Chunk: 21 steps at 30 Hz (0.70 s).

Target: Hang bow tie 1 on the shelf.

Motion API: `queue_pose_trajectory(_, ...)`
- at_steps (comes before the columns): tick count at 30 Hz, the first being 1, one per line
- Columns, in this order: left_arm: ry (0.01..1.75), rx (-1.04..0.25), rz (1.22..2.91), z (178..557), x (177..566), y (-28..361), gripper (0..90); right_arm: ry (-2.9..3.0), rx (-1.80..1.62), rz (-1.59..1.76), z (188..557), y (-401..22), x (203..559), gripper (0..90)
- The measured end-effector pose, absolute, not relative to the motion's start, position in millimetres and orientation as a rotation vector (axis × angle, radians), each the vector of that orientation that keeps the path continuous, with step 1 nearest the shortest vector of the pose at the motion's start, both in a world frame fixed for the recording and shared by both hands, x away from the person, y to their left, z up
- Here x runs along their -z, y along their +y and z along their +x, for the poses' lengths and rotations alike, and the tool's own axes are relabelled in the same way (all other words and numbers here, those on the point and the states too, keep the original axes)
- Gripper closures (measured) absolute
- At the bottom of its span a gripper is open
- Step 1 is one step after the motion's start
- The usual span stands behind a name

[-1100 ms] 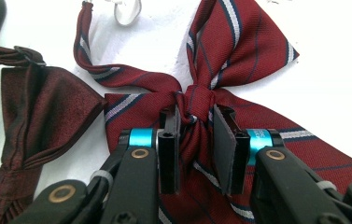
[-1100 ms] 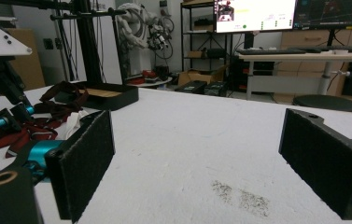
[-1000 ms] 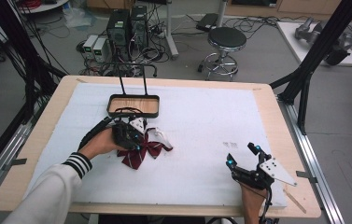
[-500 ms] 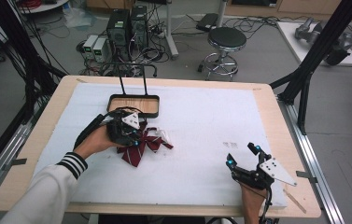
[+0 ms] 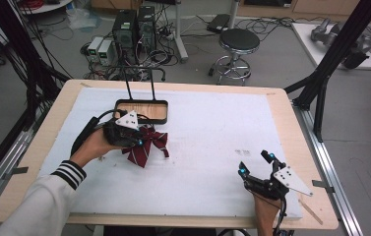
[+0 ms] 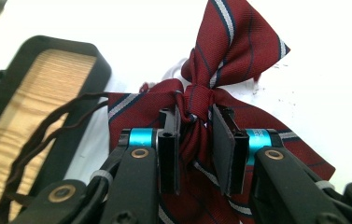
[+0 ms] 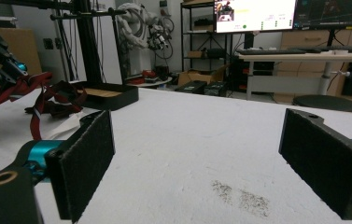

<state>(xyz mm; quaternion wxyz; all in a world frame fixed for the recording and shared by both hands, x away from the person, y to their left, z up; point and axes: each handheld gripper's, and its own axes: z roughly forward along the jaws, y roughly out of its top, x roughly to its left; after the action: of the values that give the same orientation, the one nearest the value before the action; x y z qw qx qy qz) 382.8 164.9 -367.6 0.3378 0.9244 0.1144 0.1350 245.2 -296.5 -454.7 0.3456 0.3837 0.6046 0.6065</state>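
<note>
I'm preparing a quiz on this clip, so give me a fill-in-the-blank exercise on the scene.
1. The left gripper is shut on the striped bow tie at its ____.
2. The right gripper's jaws stand ____.
3. The black tray has a ____ floor.

Missing words: knot; open; wooden

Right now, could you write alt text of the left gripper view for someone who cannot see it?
The left claw is shut on the knot of a dark red striped bow tie, over a white table. To its left sits a black tray with a wooden floor.
</note>
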Motion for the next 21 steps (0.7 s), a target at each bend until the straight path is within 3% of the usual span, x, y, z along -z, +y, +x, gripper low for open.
queue_pose_trajectory(21, 0.342, -0.498, 2.277, 381.6, 334.7, 193.2, 73.1, 1.570, -1.576, 1.000, 245.4, -296.4, 454.7, 9.6)
